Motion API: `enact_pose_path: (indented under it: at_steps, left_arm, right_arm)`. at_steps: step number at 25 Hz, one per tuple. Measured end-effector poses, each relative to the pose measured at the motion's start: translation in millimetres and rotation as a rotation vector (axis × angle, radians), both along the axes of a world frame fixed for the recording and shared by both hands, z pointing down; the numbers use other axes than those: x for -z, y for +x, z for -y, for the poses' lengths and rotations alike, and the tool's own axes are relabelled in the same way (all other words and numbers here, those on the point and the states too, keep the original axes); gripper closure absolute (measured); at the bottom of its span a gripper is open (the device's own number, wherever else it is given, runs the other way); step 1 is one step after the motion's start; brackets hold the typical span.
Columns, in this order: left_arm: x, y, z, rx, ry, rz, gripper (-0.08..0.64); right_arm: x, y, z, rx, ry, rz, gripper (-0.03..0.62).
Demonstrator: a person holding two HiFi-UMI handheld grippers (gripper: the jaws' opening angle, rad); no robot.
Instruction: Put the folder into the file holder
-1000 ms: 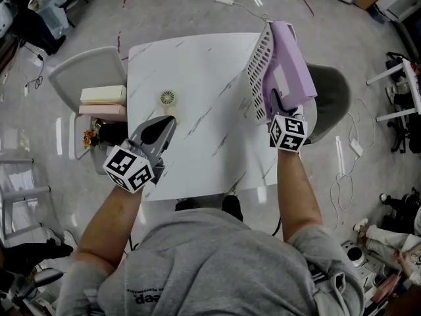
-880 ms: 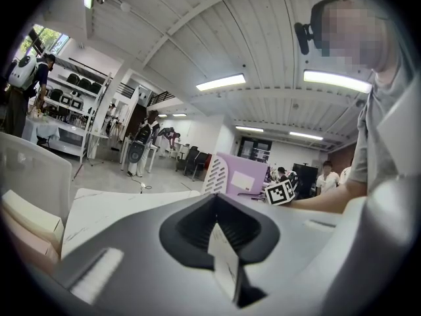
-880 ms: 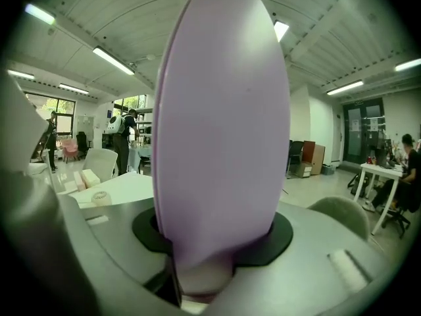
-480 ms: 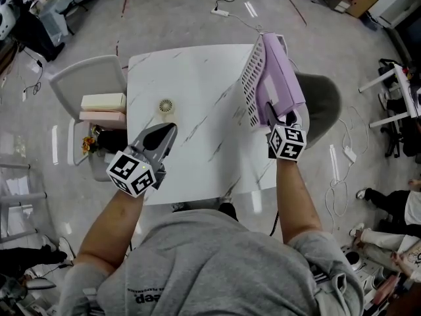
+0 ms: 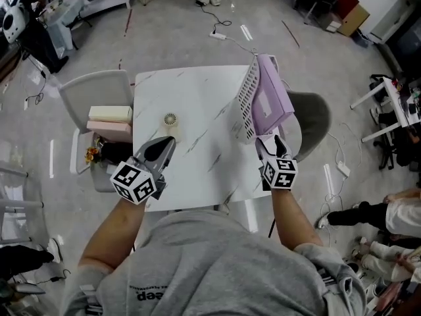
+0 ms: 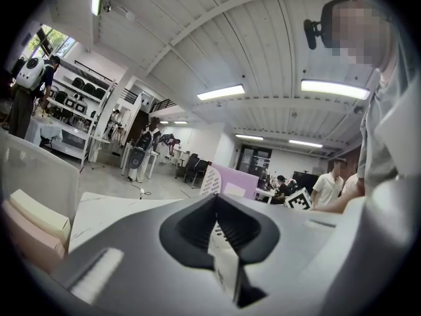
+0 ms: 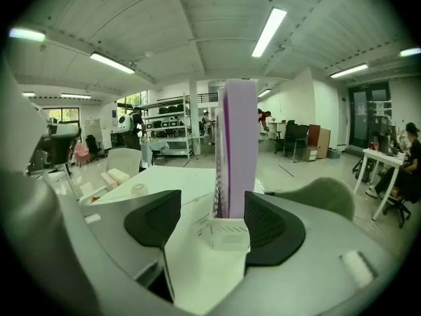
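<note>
So the purple folder (image 5: 275, 96) was standing on edge inside the white file holder (image 5: 246, 104), up at about 1 o'clock on the counter (image 5: 197, 104). The right tool (image 5: 268, 142) sat just short of the holder's near end, around 4 o'clock. Its jaws had just been opening and were spread wide, pinching nothing. The left tool (image 5: 168, 142) hung over the 7 o'clock corner, jaws closed together and empty.
</note>
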State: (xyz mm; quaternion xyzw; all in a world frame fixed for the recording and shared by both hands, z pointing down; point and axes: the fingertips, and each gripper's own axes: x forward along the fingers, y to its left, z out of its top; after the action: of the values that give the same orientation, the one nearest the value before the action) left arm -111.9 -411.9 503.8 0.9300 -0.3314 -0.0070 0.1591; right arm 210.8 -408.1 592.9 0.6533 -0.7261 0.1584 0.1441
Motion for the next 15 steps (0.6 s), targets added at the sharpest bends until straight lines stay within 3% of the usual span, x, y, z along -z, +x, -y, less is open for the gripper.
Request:
enact_pose_path:
  at_steps: [5,12,15]
  left_arm:
    - [15.8,-18.6,-7.5,0.026,0.013,0.000,0.500]
    - [41.9,-50.2,-7.3,0.091,0.032,-0.002,0.500]
    - [53.4,-60.0,-6.0,0.115,0.055,0.001,0.500]
  right_arm:
    - [16.1,-43.1,-16.1,0.099,-0.013,0.056,0.310]
    - [71.2,-90.0,11.2,0.250,0.046,0.100,0.313]
    - [92.1,-110.4,25.1,0.320,0.071,0.110,0.353]
